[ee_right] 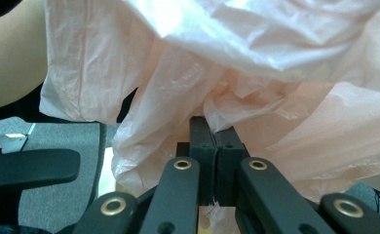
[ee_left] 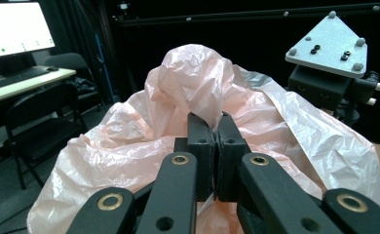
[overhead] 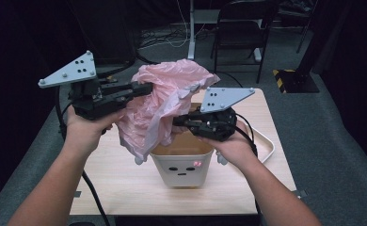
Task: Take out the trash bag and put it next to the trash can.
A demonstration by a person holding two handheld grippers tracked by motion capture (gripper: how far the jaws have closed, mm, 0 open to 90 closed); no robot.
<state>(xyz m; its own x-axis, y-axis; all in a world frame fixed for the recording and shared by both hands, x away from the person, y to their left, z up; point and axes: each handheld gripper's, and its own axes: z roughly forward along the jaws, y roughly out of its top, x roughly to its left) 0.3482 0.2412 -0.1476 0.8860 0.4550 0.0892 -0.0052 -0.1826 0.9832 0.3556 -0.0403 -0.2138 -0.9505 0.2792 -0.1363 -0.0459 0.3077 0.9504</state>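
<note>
A crumpled pink plastic bag (overhead: 167,101) hangs in the air above a small cream bin (overhead: 184,165) with a face printed on its front. My left gripper (overhead: 148,88) pinches the bag's upper left part; its jaws press together on the film (ee_left: 198,87) in the left gripper view. My right gripper (overhead: 176,123) is shut on a lower fold of the bag (ee_right: 256,97), just over the bin's rim. The bag's lower end dangles beside the bin's left edge. The other gripper's grey plate (ee_left: 327,44) shows beyond the bag.
The bin stands on a light wooden table (overhead: 115,179), with a white tray (overhead: 266,141) behind my right hand. A black folding chair (overhead: 243,28) and a pole stand beyond the table. A desk with a lit monitor (ee_left: 15,29) is off to one side.
</note>
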